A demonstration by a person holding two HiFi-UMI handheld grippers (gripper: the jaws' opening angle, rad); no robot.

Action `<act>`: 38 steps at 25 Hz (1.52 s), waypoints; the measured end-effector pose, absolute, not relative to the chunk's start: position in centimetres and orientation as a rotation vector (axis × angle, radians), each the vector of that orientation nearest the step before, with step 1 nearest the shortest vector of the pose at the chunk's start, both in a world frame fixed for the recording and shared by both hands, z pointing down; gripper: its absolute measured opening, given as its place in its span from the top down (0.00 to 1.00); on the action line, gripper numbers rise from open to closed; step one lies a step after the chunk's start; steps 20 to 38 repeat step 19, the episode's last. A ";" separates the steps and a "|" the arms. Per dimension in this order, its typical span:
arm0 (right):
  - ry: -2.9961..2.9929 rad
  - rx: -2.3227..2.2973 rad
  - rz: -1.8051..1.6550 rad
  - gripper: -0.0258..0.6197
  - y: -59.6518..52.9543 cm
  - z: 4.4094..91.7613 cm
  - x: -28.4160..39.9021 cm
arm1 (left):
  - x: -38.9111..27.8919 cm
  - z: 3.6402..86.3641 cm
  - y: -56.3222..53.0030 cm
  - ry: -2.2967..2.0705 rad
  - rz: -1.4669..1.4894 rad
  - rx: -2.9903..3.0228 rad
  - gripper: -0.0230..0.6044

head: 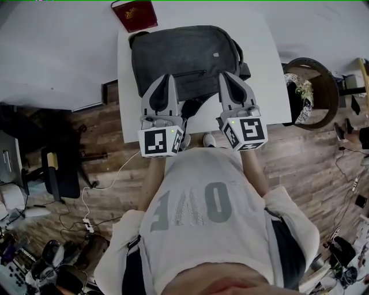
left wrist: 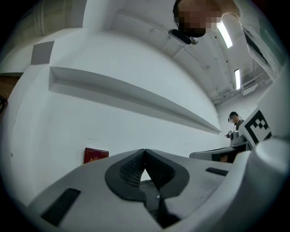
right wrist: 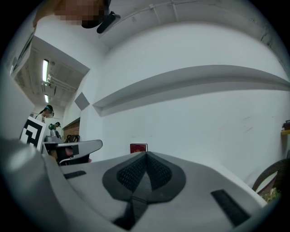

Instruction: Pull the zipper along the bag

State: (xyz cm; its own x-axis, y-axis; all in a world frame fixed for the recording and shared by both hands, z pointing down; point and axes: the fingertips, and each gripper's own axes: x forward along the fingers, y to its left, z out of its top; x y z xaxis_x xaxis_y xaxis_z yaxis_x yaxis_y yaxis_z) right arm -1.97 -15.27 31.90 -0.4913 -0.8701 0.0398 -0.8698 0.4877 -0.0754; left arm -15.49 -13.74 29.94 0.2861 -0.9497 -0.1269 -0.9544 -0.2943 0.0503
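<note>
A dark grey bag (head: 190, 55) lies flat on the white table (head: 268, 69), and a zipper line (head: 190, 74) crosses its front. In the head view my left gripper (head: 168, 76) hovers over the bag's near left part, pointing away from me. My right gripper (head: 226, 75) hovers over its near right part. Both are shut, with nothing between the pads. In the left gripper view the left gripper (left wrist: 144, 151) has its tips meeting, and only a sliver of dark bag shows below them. In the right gripper view the right gripper (right wrist: 146, 154) is likewise closed tip to tip.
A red box (head: 134, 14) stands at the table's far edge, beyond the bag; it also shows as the red box (left wrist: 95, 155) and the red box (right wrist: 138, 147). A round dark stand with a plant (head: 309, 92) is right of the table. A black chair (head: 60, 170) and cables are on the wooden floor at left.
</note>
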 end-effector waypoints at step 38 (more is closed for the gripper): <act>2.724 -1.650 -0.135 0.92 -14.0 33.6 -1.6 | -16.7 30.6 -12.8 1.860 0.183 -2.472 0.92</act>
